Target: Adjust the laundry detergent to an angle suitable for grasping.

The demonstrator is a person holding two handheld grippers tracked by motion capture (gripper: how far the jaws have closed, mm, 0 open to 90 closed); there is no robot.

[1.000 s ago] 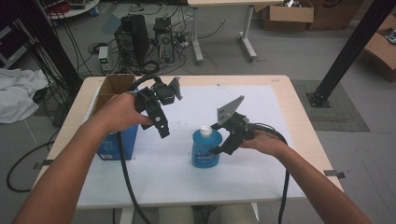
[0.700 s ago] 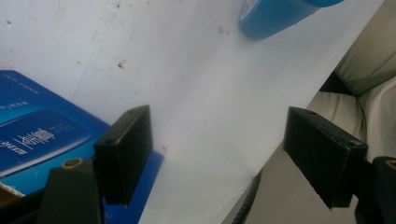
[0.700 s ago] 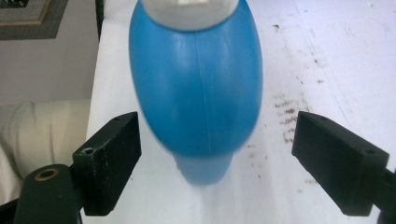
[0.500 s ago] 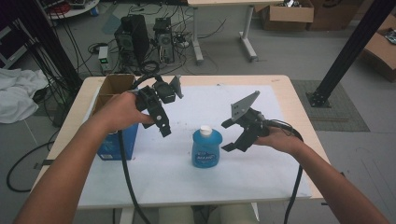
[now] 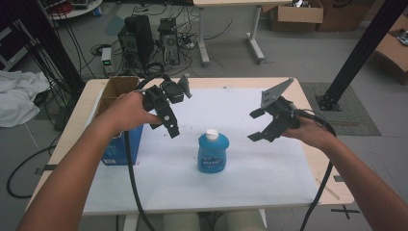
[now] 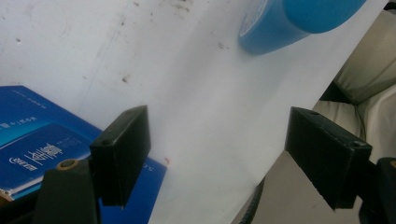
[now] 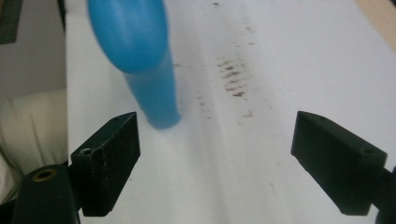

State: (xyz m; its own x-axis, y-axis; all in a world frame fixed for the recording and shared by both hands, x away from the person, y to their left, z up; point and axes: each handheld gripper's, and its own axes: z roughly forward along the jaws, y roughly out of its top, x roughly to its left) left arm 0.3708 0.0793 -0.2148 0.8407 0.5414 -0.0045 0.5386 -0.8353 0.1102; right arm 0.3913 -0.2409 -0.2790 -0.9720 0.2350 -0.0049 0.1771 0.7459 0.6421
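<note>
A blue bottle [image 5: 213,153] with a white cap stands upright mid-table on the white sheet [image 5: 250,168]. My right gripper [image 5: 256,125] hangs open to the right of it, a clear gap away, holding nothing. My left gripper [image 5: 171,126] hovers up and to the left of the bottle, jaws pointing down and wide apart. In the left gripper view the open gripper [image 6: 219,154] looks down on the sheet, with the bottle [image 6: 289,21] at the top. In the right gripper view the open gripper [image 7: 217,158] has the bottle [image 7: 135,51] at upper left, outside the jaws.
An open cardboard box [image 5: 114,88] and a blue carton [image 5: 118,147] sit at the table's left edge; the carton [image 6: 32,140] also lies under my left jaw. Cables trail from both grippers. Computers, boxes and a black post stand on the floor beyond.
My right gripper, which was at the bottle a second ago, has let go and pulled away to the right with its jaws apart. The bottle stays upright; the left gripper has barely moved.
</note>
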